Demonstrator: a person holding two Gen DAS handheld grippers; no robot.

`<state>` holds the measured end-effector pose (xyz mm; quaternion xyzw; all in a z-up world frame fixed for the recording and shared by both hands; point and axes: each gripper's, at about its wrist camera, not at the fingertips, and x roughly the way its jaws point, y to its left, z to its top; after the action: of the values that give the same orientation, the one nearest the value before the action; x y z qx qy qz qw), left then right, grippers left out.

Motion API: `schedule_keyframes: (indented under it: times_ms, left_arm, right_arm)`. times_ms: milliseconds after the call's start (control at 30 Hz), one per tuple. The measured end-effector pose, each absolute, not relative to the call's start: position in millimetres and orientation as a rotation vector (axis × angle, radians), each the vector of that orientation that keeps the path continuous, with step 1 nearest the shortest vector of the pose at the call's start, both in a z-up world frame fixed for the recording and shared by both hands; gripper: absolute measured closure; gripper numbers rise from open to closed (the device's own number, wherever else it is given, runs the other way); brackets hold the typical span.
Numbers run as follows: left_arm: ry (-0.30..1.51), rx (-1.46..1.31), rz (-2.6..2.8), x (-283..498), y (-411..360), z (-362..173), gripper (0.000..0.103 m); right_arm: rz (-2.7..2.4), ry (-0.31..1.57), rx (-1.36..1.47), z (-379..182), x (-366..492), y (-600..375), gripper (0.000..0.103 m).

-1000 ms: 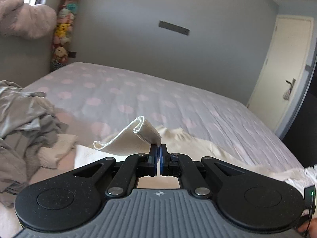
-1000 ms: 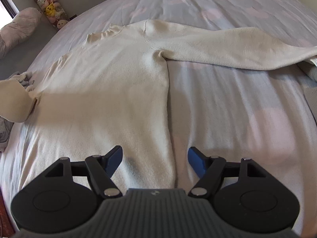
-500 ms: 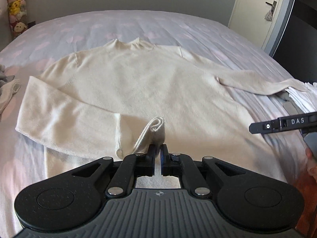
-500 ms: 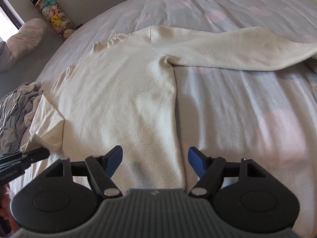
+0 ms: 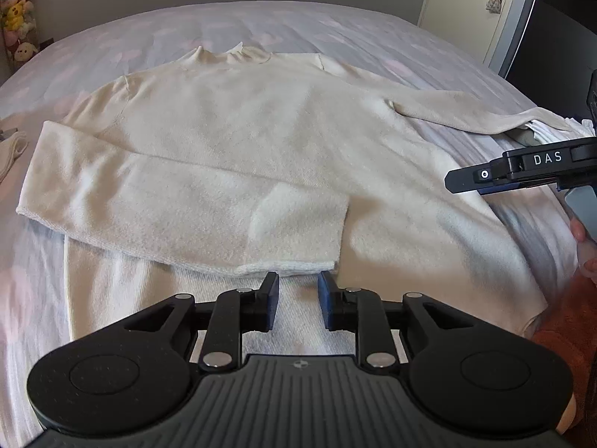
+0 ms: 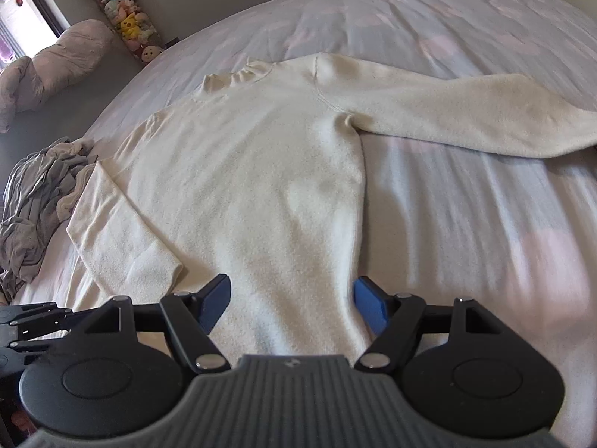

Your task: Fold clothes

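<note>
Spotted bed sheet (image 6: 466,18), grey pillow (image 6: 56,59), plush toys (image 6: 127,22), closed door (image 5: 470,11)

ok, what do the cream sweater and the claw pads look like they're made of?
Cream sweater: looks like a soft, fuzzy knit, maybe fleece or brushed wool; matte nap and limp drape. Right claw pads: smooth blue, likely rubber or plastic; cannot tell which. Arms: matte black plastic with metal pins.

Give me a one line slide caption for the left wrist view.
Open left gripper just behind the cuff of a cream sweater sleeve folded across its body on the bed.
</note>
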<state>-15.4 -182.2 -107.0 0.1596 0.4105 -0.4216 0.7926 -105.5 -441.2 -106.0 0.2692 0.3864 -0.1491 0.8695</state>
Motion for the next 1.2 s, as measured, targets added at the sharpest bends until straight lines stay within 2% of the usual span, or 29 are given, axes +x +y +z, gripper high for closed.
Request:
schedule_keyframes:
  times_ms: [133,200,233,267,567,667,833,933,1033,1100,1133,1200]
  left_arm:
    - [0.881,0.294,-0.855,-7.2,-167.0,-99.9,0.075]
    - [0.885,0.273,-0.82,-1.5,-159.2,-98.4,0.075]
    - [0.887,0.266,-0.801,1.3,-155.5,-97.9,0.075]
    - [0.889,0.26,-0.784,4.2,-151.4,-97.6,0.075]
    - [0.929,0.166,-0.684,28.1,-121.9,-103.3,0.072]
    - [0.945,0.158,-0.677,31.8,-120.8,-108.1,0.072]
    - [0.941,0.168,-0.648,33.3,-120.7,-111.8,0.071]
    - [0.954,0.164,-0.626,35.2,-118.2,-115.5,0.071]
    - [0.962,0.155,-0.627,34.6,-115.5,-116.1,0.071]
    - [0.959,0.146,-0.627,33.8,-113.1,-114.7,0.071]
    - [0.957,0.139,-0.626,33.3,-111.6,-113.8,0.071]
    - [0.952,0.123,-0.621,32.8,-107.7,-111.6,0.071]
  right_arm:
    - [-0.277,0.807,0.553,-102.9,-96.6,-431.5,0.029]
    - [-0.249,0.81,0.563,-104.5,-85.9,-424.9,0.037]
    - [-0.235,0.812,0.568,-105.3,-80.5,-421.6,0.045]
    - [-0.222,0.817,0.563,-106.4,-74.5,-416.0,0.046]
    - [-0.159,0.844,0.517,-112.0,-30.3,-389.1,0.047]
    - [-0.157,0.86,0.523,-118.4,-19.9,-385.0,0.054]
    - [-0.17,0.862,0.504,-122.7,-12.9,-372.3,0.055]
    - [-0.169,0.857,0.473,-119.6,-10.7,-361.1,0.073]
    - [-0.165,0.854,0.457,-118.3,-8.6,-352.8,0.077]
    - [-0.179,0.852,0.45,-118.2,-8.2,-349.6,0.086]
    - [-0.189,0.847,0.444,-117.3,-8.5,-348.8,0.094]
    - [-0.192,0.827,0.443,-111.4,-10.1,-347.2,0.095]
